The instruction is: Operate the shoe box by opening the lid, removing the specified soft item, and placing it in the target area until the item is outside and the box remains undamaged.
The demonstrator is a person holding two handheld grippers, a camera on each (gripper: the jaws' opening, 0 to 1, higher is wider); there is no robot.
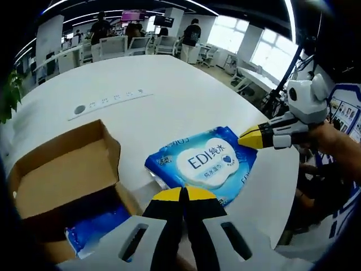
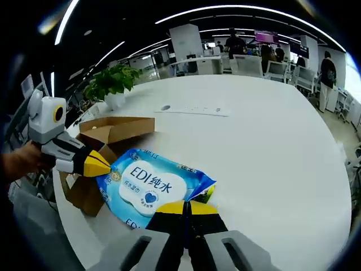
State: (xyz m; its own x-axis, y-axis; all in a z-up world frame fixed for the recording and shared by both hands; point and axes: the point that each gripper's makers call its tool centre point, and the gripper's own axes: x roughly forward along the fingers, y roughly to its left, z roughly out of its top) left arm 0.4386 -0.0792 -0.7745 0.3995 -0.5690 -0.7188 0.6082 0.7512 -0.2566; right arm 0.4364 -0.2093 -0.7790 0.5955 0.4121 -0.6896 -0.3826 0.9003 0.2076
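On the white table the blue wet-wipes pack lies flat, outside the open cardboard shoe box just beside it. Each gripper sits at one end of the pack: left gripper and right gripper, jaws pressed together, seemingly nipping its edges, though the contact itself is hard to make out. Judging by this, removal is done and placement is under way; next comes letting go. Something blue remains inside the box, partly hidden.
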